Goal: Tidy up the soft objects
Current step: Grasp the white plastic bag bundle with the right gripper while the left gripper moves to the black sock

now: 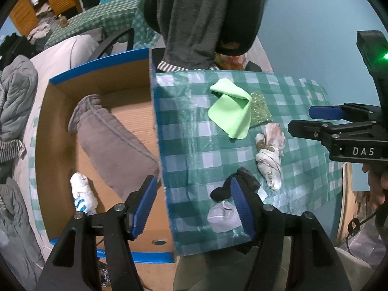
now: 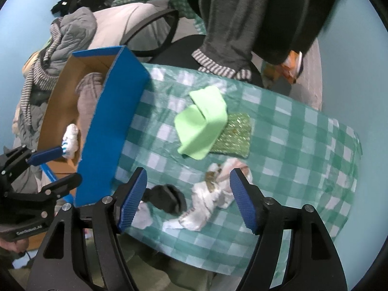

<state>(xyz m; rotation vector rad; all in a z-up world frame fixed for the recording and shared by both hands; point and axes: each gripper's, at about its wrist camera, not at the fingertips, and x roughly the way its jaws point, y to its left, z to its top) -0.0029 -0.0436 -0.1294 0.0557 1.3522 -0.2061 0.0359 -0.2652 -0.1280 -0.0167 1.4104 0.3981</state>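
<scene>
A cardboard box (image 1: 97,65) with blue outer walls (image 2: 111,126) stands at the left end of the checked table. Inside it lie a grey cloth (image 1: 109,140) and a rolled white sock with blue stripes (image 1: 83,194). On the table are a light green cloth (image 2: 203,126), a green glittery sponge (image 2: 234,135), a crumpled white cloth (image 2: 211,201) and a black sock (image 2: 167,197). My left gripper (image 1: 194,206) is open and straddles the box's near wall. My right gripper (image 2: 188,201) is open above the black sock and white cloth, holding nothing.
A small pale grey wad (image 1: 222,215) lies by the black sock (image 1: 242,184) at the table's near edge. A chair draped with a grey garment (image 1: 194,24) stands behind the table. Piled clothes (image 2: 60,41) sit beyond the box.
</scene>
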